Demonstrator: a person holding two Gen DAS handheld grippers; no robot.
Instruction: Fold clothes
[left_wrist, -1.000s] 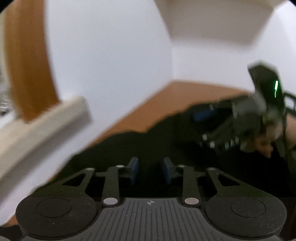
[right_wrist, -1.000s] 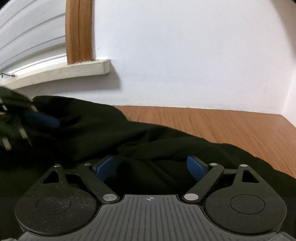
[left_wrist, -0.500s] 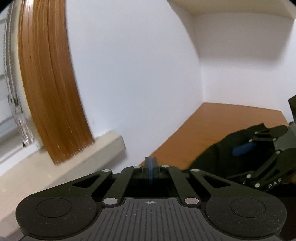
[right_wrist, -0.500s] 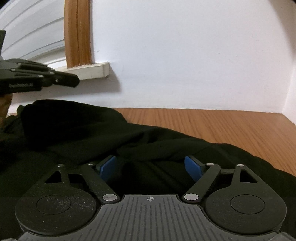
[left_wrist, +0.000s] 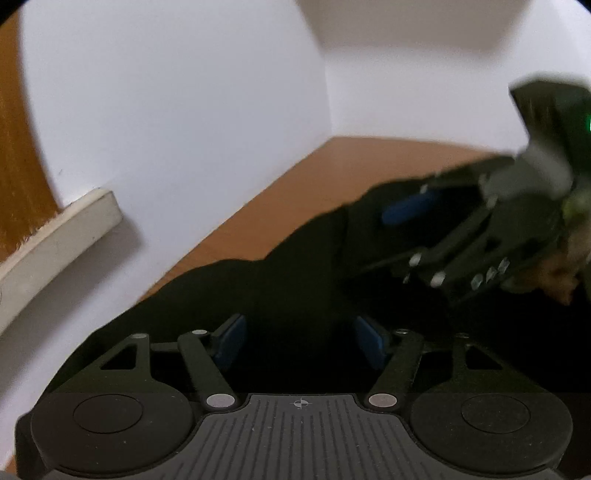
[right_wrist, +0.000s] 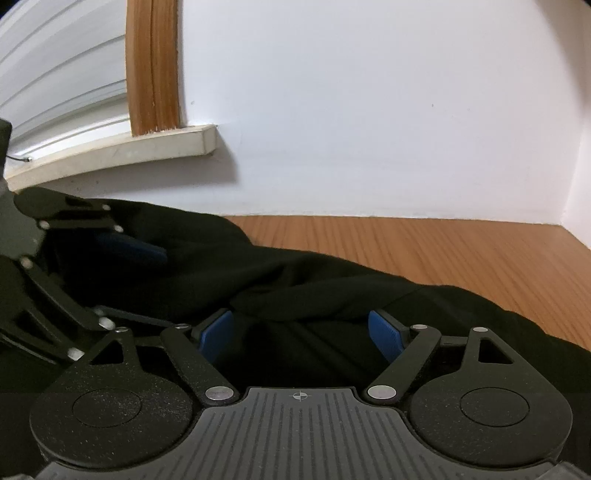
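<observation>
A black garment (right_wrist: 332, 273) lies crumpled on a wooden surface (right_wrist: 461, 258). In the right wrist view my right gripper (right_wrist: 301, 334) stands open low over it, with a raised fold of the cloth between its blue pads (right_wrist: 216, 334) and no visible pressure on it. My left gripper (left_wrist: 300, 341) hovers over the garment (left_wrist: 280, 291) at its left end; its jaws are opening, and only dark cloth shows below them. The left wrist view is blurred and shows the right gripper (left_wrist: 388, 236) and a hand (left_wrist: 561, 280) at the right. The left gripper (right_wrist: 162, 288) shows at the left of the right wrist view.
A white wall (right_wrist: 369, 110) runs close behind the garment and meets a side wall at the right corner. A cream sill (right_wrist: 147, 147) juts out at the left under a wooden frame (right_wrist: 153, 66) and white slats (right_wrist: 55, 74). Bare wood shows right of the cloth.
Half a second ago my left gripper was lifted and shut, facing the wall. It has come back down over the garment with its jaws apart. The right gripper has not moved.
</observation>
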